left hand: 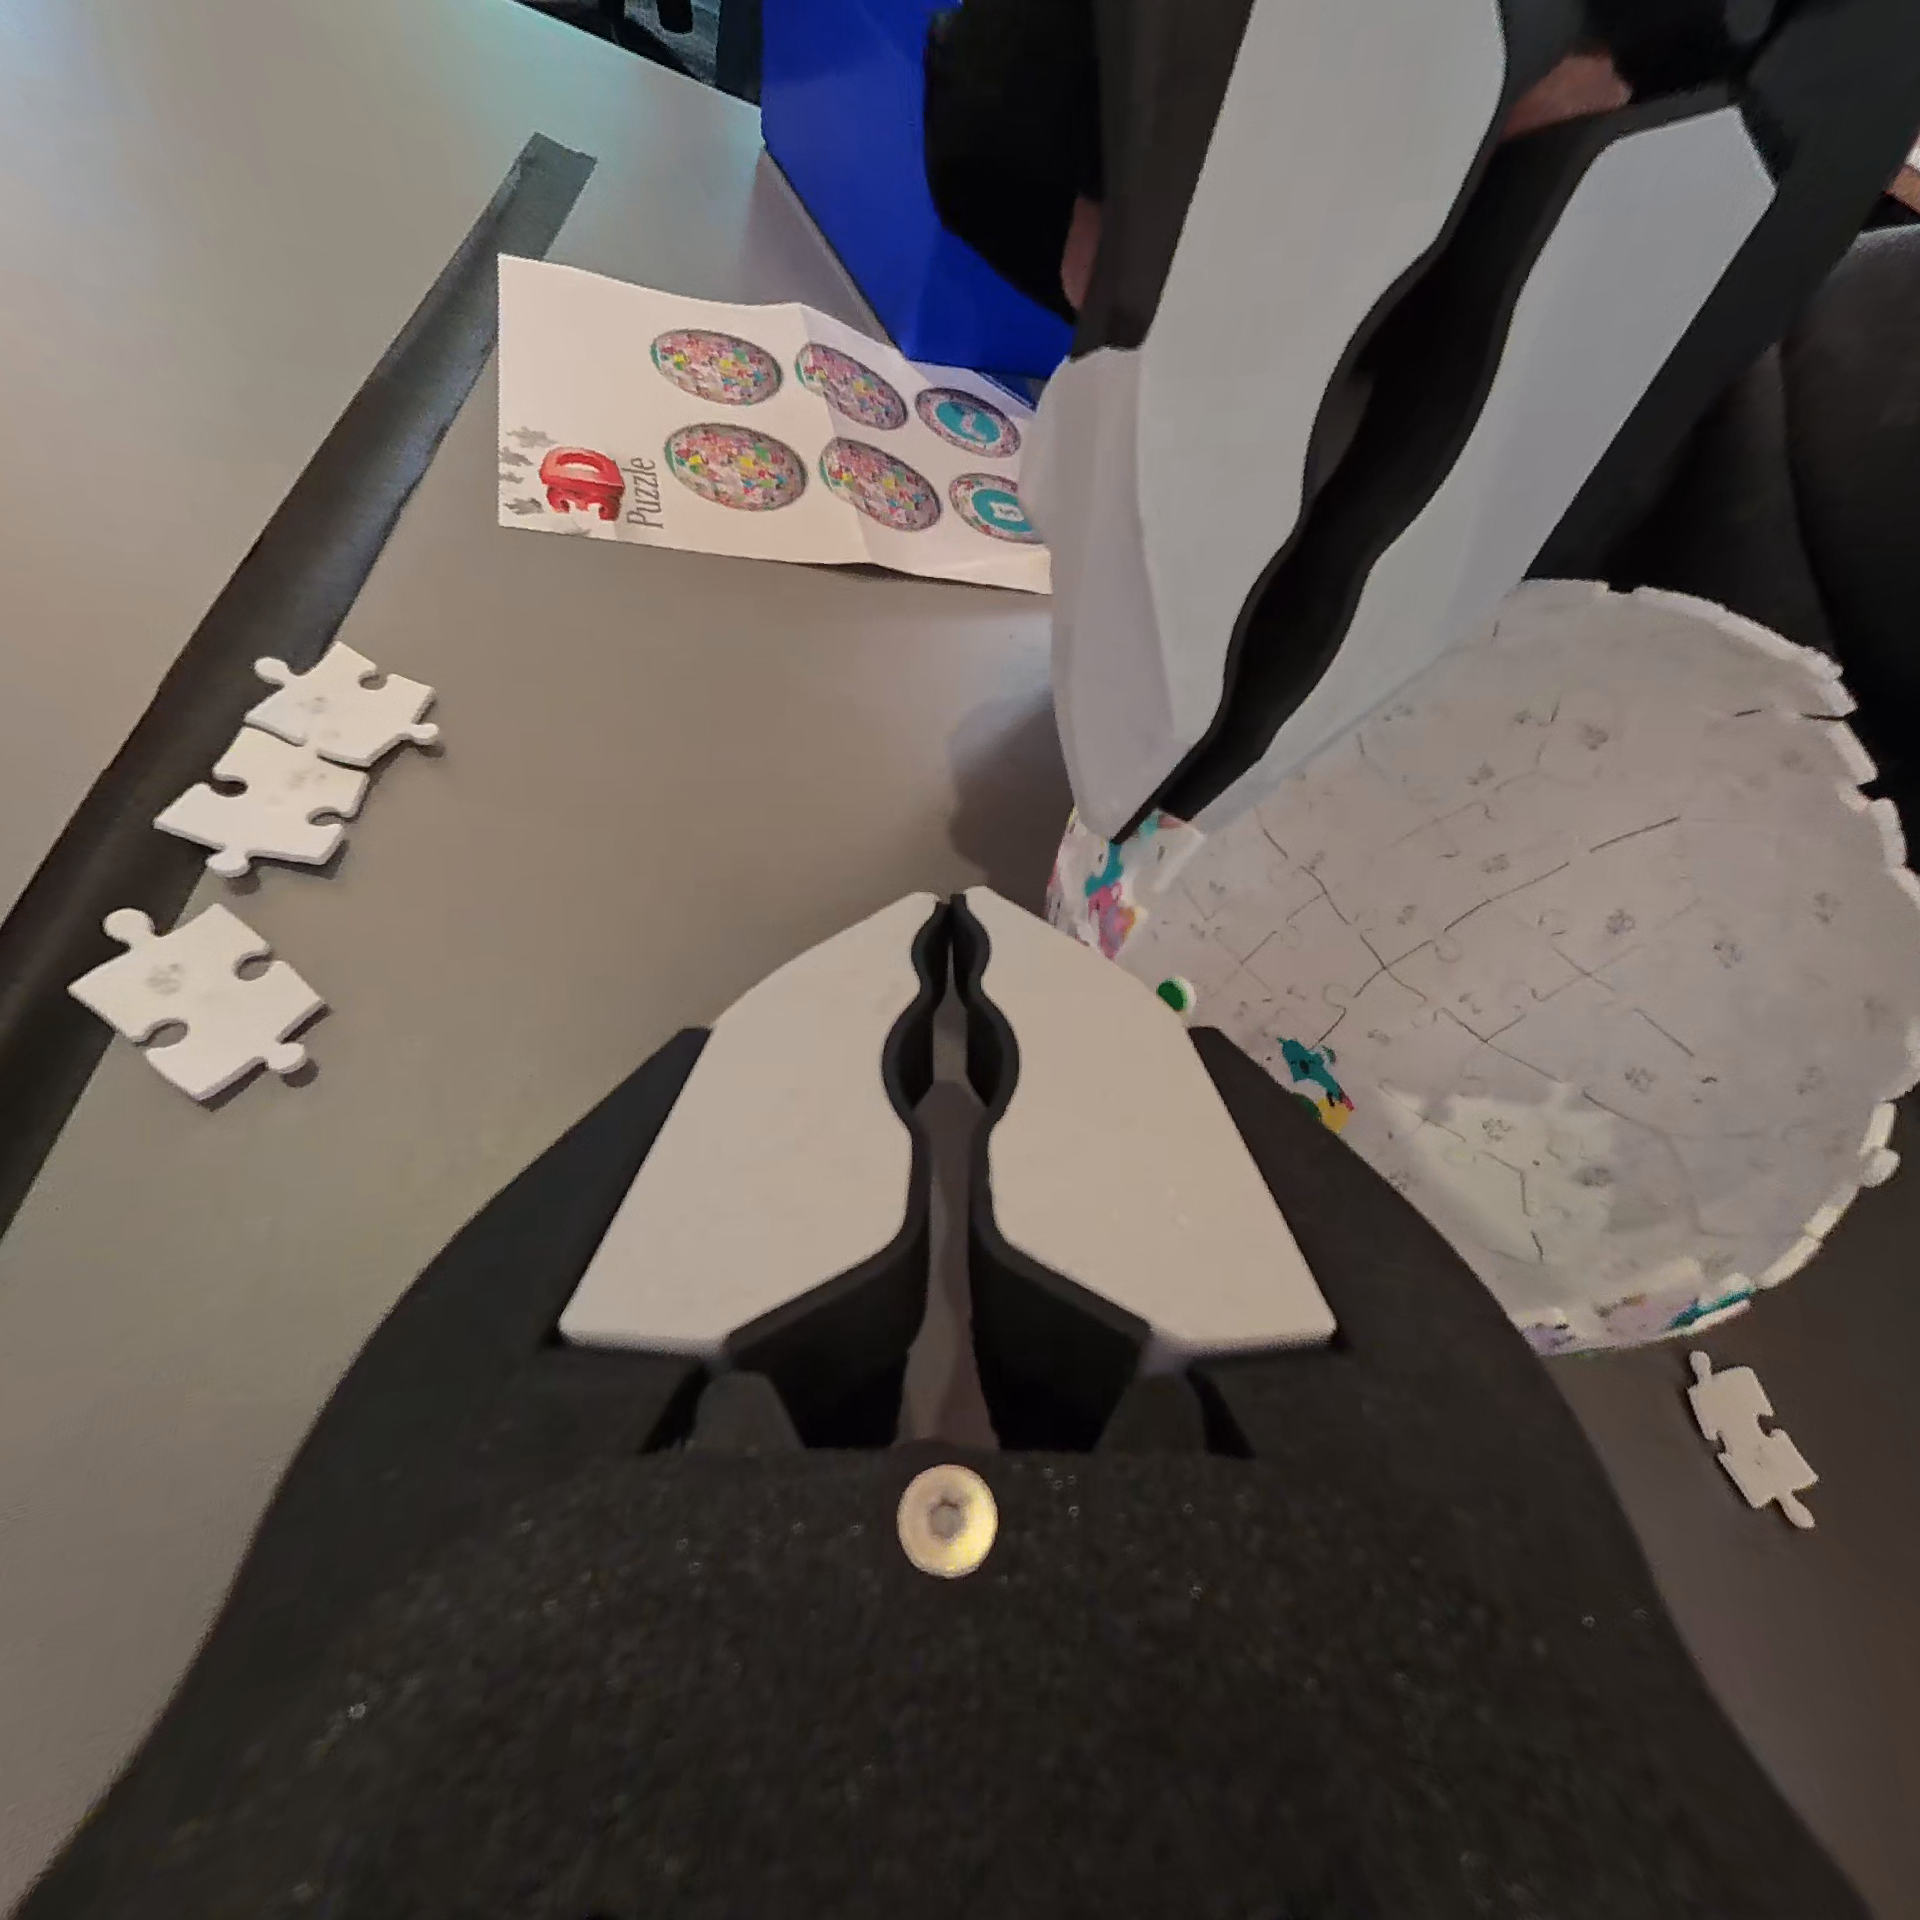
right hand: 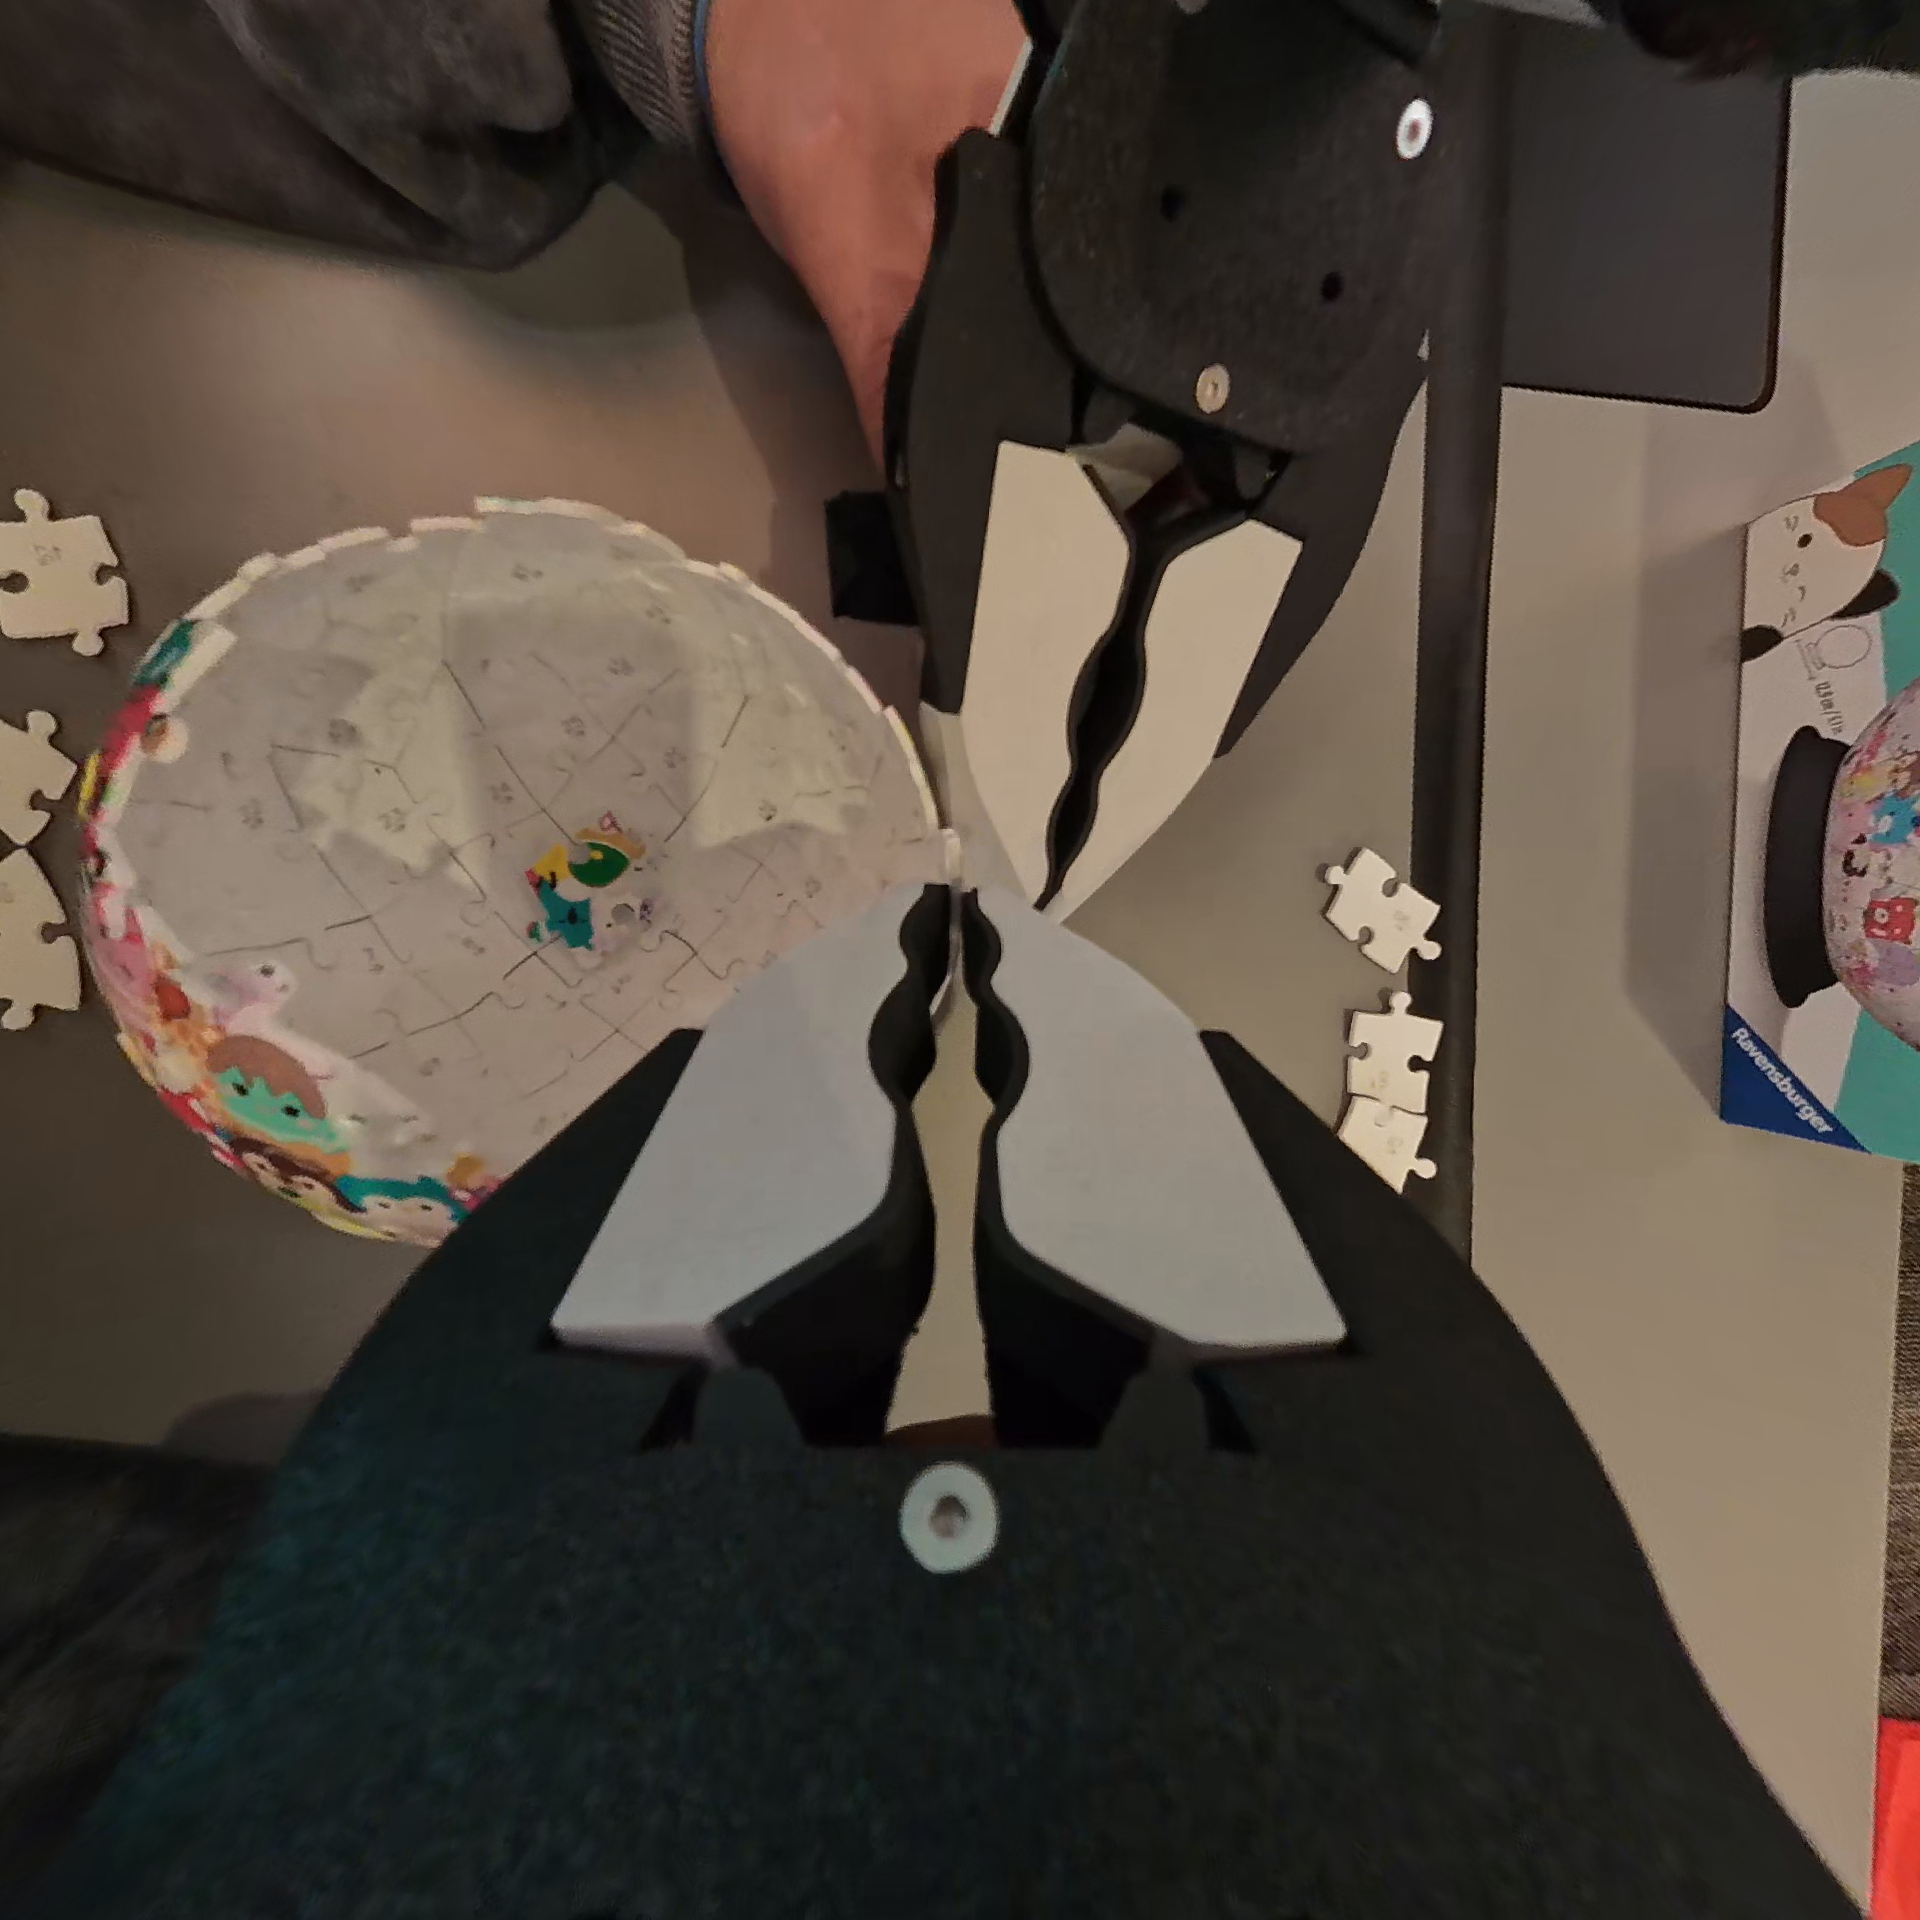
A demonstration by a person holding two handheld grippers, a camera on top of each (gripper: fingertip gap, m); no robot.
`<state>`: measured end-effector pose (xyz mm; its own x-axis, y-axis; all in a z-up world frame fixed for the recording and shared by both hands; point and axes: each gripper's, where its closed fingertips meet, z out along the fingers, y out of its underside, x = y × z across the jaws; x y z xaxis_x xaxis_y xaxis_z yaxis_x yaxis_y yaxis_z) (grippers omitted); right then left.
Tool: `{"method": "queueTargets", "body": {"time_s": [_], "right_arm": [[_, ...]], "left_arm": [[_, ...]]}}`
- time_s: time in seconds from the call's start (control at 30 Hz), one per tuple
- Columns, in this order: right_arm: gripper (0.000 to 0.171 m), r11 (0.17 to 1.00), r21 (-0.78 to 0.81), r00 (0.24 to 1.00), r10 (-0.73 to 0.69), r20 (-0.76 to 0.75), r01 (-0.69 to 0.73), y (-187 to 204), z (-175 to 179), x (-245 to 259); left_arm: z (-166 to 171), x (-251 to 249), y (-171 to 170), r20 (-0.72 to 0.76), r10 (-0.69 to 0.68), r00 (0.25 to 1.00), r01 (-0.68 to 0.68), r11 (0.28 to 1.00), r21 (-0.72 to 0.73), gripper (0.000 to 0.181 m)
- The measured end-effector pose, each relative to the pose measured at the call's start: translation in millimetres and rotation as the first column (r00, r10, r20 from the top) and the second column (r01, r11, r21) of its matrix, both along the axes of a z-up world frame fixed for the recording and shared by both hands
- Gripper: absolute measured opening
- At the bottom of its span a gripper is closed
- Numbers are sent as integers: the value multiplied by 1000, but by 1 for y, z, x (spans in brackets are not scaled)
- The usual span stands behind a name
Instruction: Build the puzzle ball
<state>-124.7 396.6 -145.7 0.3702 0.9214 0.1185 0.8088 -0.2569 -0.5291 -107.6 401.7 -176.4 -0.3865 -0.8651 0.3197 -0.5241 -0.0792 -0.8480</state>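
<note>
The half-built puzzle ball [left hand: 1558, 935] is an open white shell with a colourful outside, lying on the grey table; it also shows in the right wrist view [right hand: 364, 779]. My right gripper [right hand: 956, 899] is shut on a white puzzle piece [right hand: 949, 857] at the shell's rim. In the left wrist view it [left hand: 1138, 826] comes down from the upper right with the piece [left hand: 1179, 857] at its tips. My left gripper [left hand: 951, 904] is shut and empty, just beside the rim; its tips [right hand: 1044, 899] nearly touch the right gripper's. A coloured piece [right hand: 587, 883] lies inside the shell.
Loose white pieces lie left [left hand: 270, 810] and near right [left hand: 1751, 1434] of my left gripper, and more at the shell's far side [right hand: 57, 571]. A leaflet [left hand: 769, 436] and the blue puzzle box [right hand: 1829, 831] lie behind. A black strip [left hand: 312, 520] crosses the table. A person's hand [right hand: 831, 156] holds the left gripper. My left and right fingertips are right by each other.
</note>
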Motion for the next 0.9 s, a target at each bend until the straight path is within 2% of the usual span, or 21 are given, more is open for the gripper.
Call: {"method": "queueTargets", "body": {"time_s": [0.57,0.73,0.9], "right_arm": [[2,994,92,998,56,28,-59,-1,-1,1],[2,994,81,998,68,13,-69,-1,-2,1],[2,994,85,998,69,8,-69,0,-4,1]], "left_arm": [[-6,-1,-5,-85,-95,992,85,989,-117,0],[-1,-6,-1,-50,-80,996,75,993,-89,3],[11,-11,3,5,-48,999,48,990,-132,9]]}}
